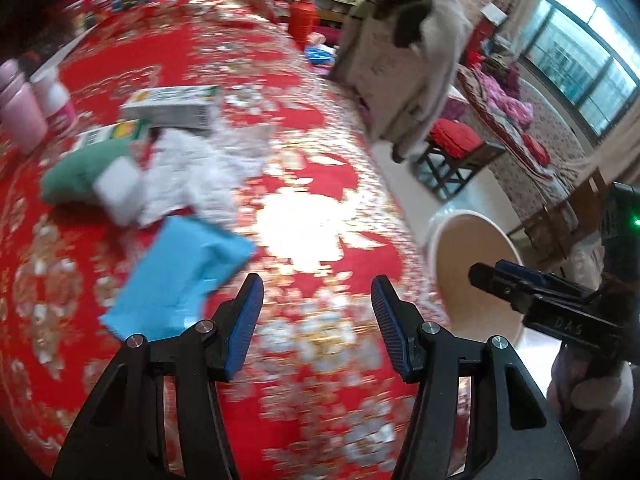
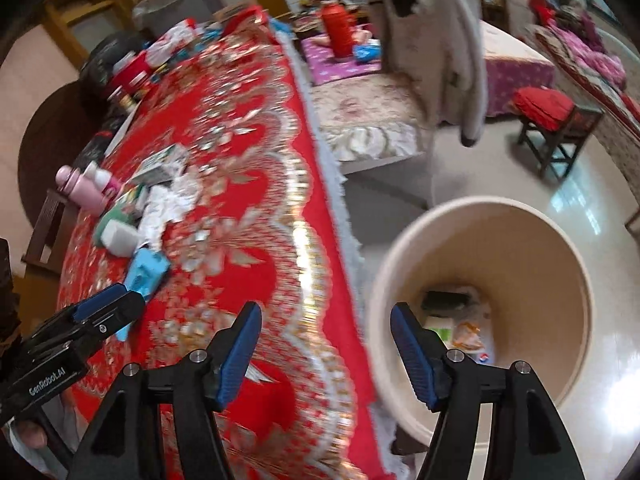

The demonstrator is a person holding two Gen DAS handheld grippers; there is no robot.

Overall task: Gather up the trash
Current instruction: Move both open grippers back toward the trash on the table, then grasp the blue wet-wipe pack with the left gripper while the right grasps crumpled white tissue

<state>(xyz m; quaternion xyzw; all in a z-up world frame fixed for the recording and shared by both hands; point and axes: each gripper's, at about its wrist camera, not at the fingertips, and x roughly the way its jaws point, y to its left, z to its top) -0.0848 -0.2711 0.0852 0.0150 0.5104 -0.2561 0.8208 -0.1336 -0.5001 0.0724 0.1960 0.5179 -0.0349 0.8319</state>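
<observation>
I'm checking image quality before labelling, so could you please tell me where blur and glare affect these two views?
Left wrist view: motion blur smears the tablecloth and blue packet, with a blown-out glare patch mid-cloth; the left gripper stays sharp. Right wrist view: cloth and bin rim are blurred, the floor reflects window light, and edges bend from fisheye distortion.

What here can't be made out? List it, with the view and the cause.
- Print on the boxes: left wrist view, motion blur.
- Bin contents: left wrist view, hidden by its wall and the right gripper.
- Items at the bin bottom: right wrist view, too small and partly behind the right gripper.
- Blue packet: right wrist view, near end hidden by the left gripper.
- Left gripper: empty.
</observation>
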